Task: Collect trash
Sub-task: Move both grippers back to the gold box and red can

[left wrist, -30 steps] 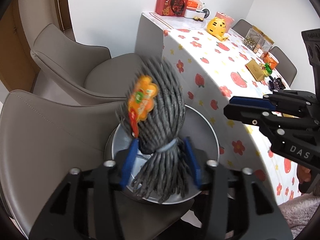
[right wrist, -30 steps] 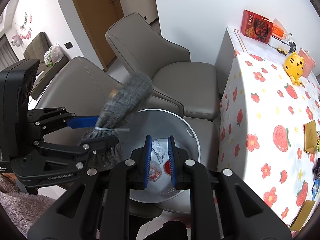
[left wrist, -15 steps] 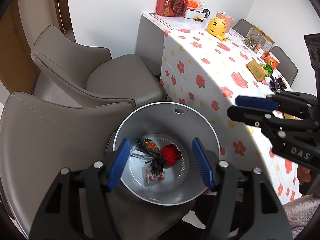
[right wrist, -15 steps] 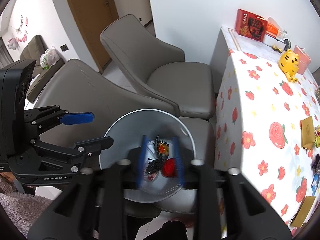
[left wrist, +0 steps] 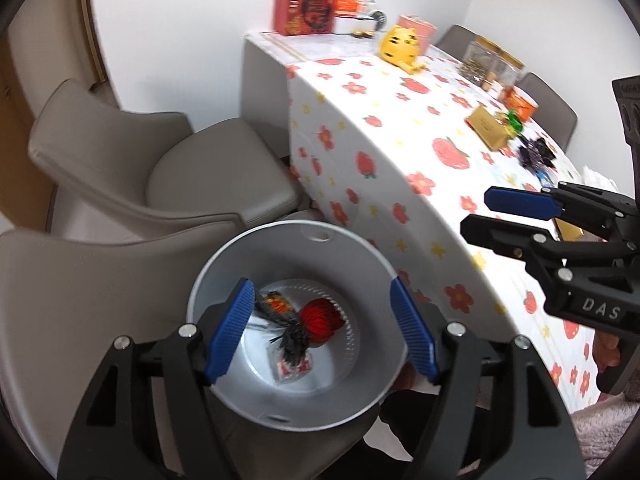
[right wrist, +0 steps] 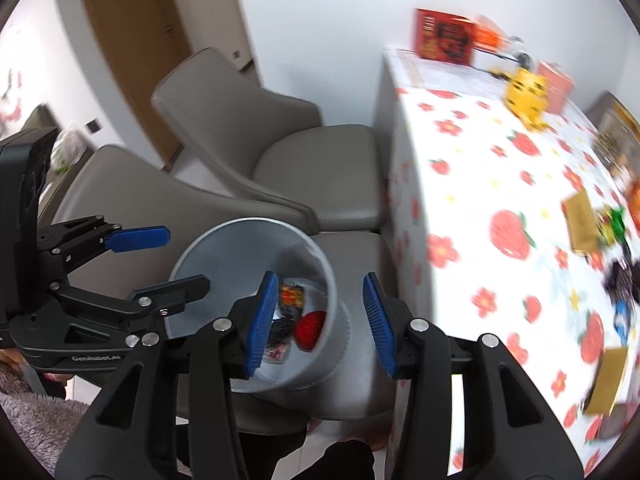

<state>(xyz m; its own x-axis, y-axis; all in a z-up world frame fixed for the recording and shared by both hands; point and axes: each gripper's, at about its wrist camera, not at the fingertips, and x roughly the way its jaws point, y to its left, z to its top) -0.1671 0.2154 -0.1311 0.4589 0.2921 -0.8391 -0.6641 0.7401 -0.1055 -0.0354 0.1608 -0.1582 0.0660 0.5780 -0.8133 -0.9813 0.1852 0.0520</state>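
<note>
A grey round trash bin [left wrist: 216, 264] stands on a chair seat and also shows in the right wrist view [right wrist: 224, 256]. Inside lie a grey tassel bundle with an orange tag [left wrist: 286, 326], a red ball-shaped piece [left wrist: 320, 316] and a small clear wrapper [left wrist: 292, 368]. My left gripper [left wrist: 320, 332] is open and empty above the bin. My right gripper [right wrist: 320, 320] is open and empty over the bin's right rim; it also shows at the right of the left wrist view [left wrist: 516, 216].
Two grey chairs [left wrist: 160, 168] stand left of the bin. A table with a flowered cloth [left wrist: 400, 152] is to the right, carrying a red box [left wrist: 306, 12], a yellow tiger toy [left wrist: 400, 44], jars, a gold box [left wrist: 490, 126] and wrappers [left wrist: 536, 152].
My left gripper opened and dropped the grey tassel bundle into the bin. My right gripper opened from nearly shut and both views swung right toward the table.
</note>
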